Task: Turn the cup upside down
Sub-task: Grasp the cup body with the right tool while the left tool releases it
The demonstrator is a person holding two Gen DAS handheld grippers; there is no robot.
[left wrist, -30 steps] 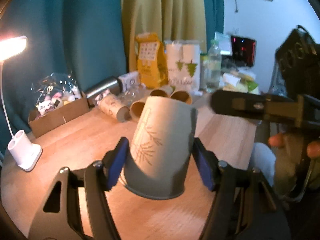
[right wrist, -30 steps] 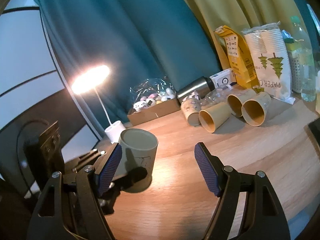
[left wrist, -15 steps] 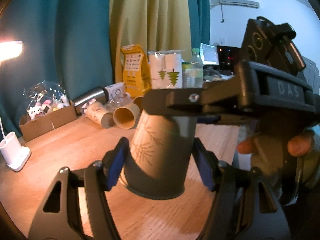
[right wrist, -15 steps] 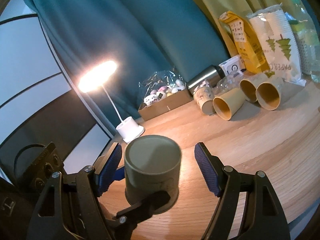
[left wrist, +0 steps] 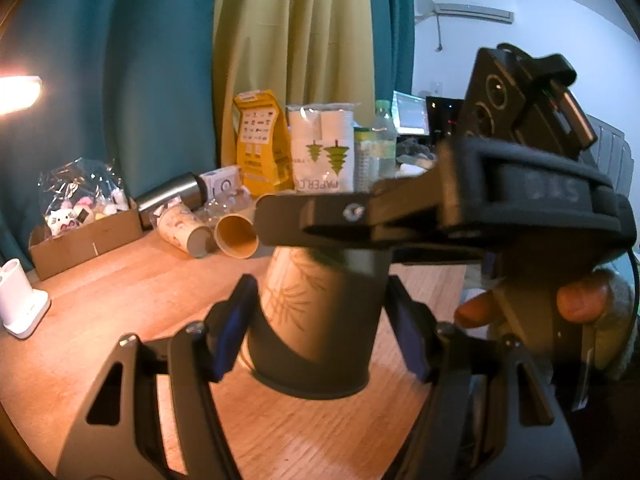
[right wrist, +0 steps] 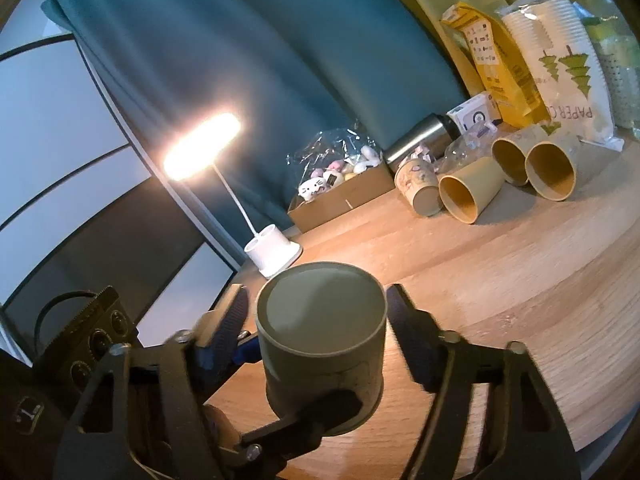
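Observation:
A grey-green paper cup with a leaf print [left wrist: 316, 320] stands upside down on the wooden table, its flat base up [right wrist: 320, 304]. My left gripper [left wrist: 320, 328] has its blue pads on either side of the cup's lower part, with small gaps showing. My right gripper [right wrist: 320, 332] is open and straddles the cup's top from the other side; one of its arms crosses above the cup in the left wrist view [left wrist: 360, 216].
Several paper cups lie on their sides at the back [right wrist: 468, 192]. Behind them are a steel flask [right wrist: 420, 140], a yellow bag [right wrist: 496, 64], a sleeve of cups [right wrist: 560, 60] and a cardboard box [right wrist: 344, 196]. A lit white desk lamp [right wrist: 272, 252] stands at left.
My right gripper has moved in from the side and now straddles the cup's top. The cup and left gripper have stayed in place.

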